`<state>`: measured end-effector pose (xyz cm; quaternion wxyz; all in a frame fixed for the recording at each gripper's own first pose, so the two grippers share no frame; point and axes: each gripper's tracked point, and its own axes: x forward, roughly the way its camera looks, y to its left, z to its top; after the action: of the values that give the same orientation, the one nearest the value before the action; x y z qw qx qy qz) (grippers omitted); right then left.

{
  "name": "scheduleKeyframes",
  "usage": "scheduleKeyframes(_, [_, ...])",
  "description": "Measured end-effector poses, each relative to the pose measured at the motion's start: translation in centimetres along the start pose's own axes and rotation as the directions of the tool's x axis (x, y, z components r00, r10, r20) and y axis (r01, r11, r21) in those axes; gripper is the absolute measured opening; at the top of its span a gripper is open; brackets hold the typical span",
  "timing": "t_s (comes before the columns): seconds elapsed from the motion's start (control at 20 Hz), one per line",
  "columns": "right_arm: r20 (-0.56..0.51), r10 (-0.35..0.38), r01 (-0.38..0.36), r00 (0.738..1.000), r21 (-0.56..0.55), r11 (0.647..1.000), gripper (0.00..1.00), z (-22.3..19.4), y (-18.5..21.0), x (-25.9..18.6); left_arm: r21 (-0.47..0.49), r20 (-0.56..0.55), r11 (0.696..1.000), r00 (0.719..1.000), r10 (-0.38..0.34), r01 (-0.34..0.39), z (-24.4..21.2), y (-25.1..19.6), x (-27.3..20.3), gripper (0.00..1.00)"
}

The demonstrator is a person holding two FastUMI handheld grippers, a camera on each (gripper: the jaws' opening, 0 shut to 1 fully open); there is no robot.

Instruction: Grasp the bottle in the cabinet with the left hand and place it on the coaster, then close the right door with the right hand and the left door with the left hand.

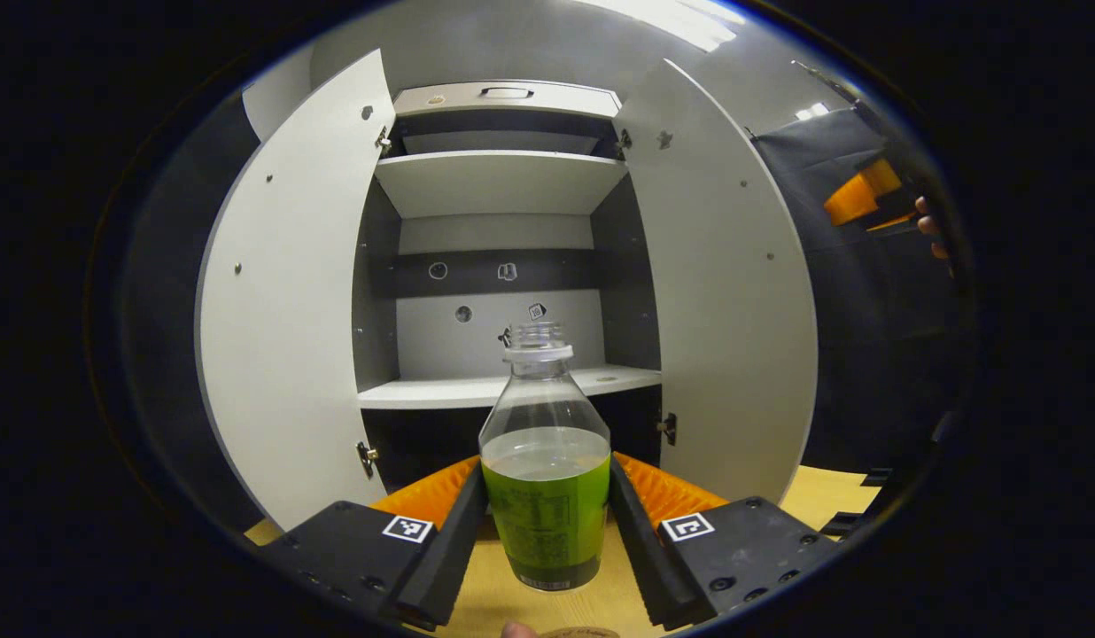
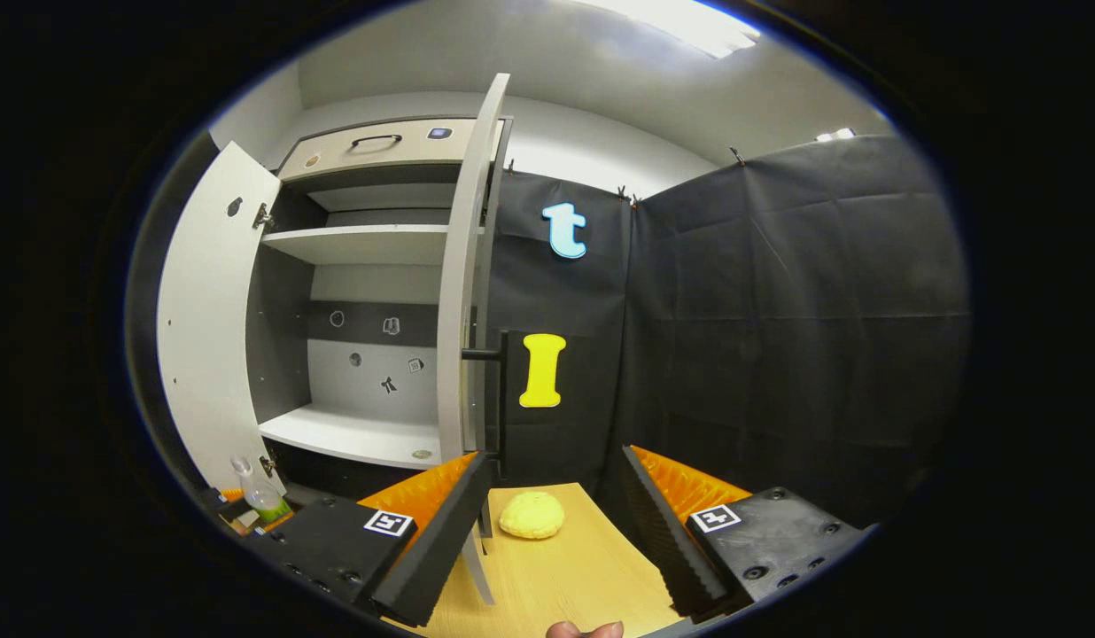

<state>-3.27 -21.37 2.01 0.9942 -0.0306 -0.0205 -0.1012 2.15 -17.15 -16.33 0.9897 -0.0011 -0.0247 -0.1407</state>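
A clear uncapped bottle (image 1: 546, 496) with a green label stands upright between the fingers of my left gripper (image 1: 547, 465), which is shut on its sides in front of the open cabinet (image 1: 503, 182). I cannot tell whether its base touches the wooden table (image 1: 485, 594). A thin brown rounded rim, seemingly the coaster (image 1: 579, 632), peeks in at the bottom edge, nearer than the bottle. The left door (image 1: 282, 310) and right door (image 1: 733, 310) stand wide open. My right gripper (image 2: 556, 459) is open and holds nothing, beside the right door's edge (image 2: 463, 292). The bottle (image 2: 264, 501) also shows low left in the right gripper view.
A yellow rounded lump (image 2: 531, 516) lies on the table (image 2: 565, 576) ahead of the right gripper. A dark handle (image 2: 482, 354) juts from the right door. The cabinet's lower shelf (image 1: 512, 387) is bare. Black cloth walls (image 2: 778, 337) close off the right side.
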Motion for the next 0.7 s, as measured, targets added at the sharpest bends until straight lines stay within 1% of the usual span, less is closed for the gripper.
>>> scheduleKeyframes(0.2, [-0.006,-0.004,0.004,1.000,0.016,1.000,0.98,0.4,0.0,0.0,-0.042,-0.087,0.999,0.996,-0.022,0.018,-5.4,-0.9,-1.4,0.79])
scheduleKeyframes(0.3, [-0.022,-0.001,0.001,1.000,0.017,1.000,0.97,0.2,0.0,-0.3,-0.040,-0.117,0.999,0.993,-0.023,0.018,-7.7,-0.8,-2.1,0.79])
scheduleKeyframes(0.5, [-0.052,0.005,-0.005,0.999,0.010,1.000,0.98,-0.2,0.1,-0.6,-0.042,-0.127,0.999,0.992,-0.027,0.022,-10.8,-0.7,-2.8,0.79])
scheduleKeyframes(0.7, [-0.103,-0.003,0.010,0.995,0.066,0.998,0.98,-1.1,0.4,-0.3,-0.055,-0.126,0.997,0.991,-0.052,0.046,-12.7,-0.9,-3.4,0.79])
